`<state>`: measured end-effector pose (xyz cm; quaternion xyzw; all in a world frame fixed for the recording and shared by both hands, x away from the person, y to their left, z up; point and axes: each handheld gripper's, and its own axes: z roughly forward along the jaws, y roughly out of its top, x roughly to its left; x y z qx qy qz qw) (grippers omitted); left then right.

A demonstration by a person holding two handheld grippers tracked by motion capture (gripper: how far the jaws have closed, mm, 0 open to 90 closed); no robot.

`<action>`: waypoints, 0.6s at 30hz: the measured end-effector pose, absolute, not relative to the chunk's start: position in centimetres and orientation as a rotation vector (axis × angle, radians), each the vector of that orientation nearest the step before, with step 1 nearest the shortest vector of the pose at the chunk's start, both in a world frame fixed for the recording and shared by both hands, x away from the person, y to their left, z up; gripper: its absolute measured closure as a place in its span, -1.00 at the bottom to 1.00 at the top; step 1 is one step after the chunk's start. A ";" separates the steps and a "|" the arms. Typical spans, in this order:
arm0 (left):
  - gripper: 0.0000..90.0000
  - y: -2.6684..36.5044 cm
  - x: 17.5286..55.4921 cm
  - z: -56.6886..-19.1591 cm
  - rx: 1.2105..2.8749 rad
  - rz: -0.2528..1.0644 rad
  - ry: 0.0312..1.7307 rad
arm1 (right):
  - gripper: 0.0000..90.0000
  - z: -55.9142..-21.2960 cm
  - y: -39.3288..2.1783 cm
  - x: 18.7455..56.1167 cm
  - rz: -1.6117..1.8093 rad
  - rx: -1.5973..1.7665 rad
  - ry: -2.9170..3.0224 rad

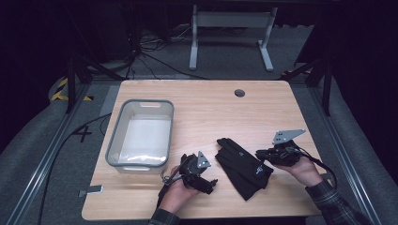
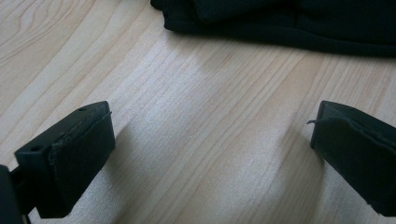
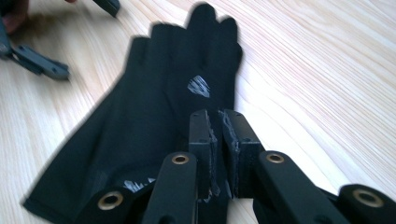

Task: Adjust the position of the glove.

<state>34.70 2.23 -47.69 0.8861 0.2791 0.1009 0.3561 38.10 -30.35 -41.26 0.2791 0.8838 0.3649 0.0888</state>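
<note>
A pair of black gloves (image 1: 244, 166) lies stacked on the wooden table (image 1: 211, 108), fingers pointing to the far left. In the right gripper view a white logo marks the top black glove (image 3: 154, 107). My right gripper (image 1: 259, 153) reaches in from the right, and its tips (image 3: 219, 116) are over the glove's near edge. Its jaws are all but together, and I cannot tell whether fabric is pinched between them. My left gripper (image 1: 209, 185) rests low at the front, left of the gloves. Its jaws (image 2: 210, 154) stand wide open over bare wood, with the glove edge (image 2: 289, 23) ahead.
A grey plastic bin (image 1: 116, 126) with a pale bottom stands at the table's left side. A round cable hole (image 1: 240, 93) sits near the far edge. Beyond the table are a white desk frame (image 1: 230, 33) and loose cables on the floor.
</note>
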 end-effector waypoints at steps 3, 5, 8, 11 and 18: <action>-1.00 2.2 34.7 -47.7 2.286 0.263 0.721 | 0.80 -41.4 -31.5 38.2 1.087 0.838 2.629; -1.00 2.2 34.7 -47.7 2.288 0.262 0.721 | 0.75 -41.6 -32.5 38.0 1.078 0.847 2.629; -1.00 2.2 34.7 -47.7 2.286 0.263 0.721 | 0.70 -42.1 -34.0 37.5 1.068 0.861 2.646; -1.00 2.2 34.7 -47.7 2.286 0.263 0.721 | 0.65 -42.7 -34.9 36.8 1.066 0.861 2.674; -1.00 2.2 34.7 -47.7 2.289 0.260 0.721 | 0.53 -43.4 -35.8 35.5 1.075 0.835 2.718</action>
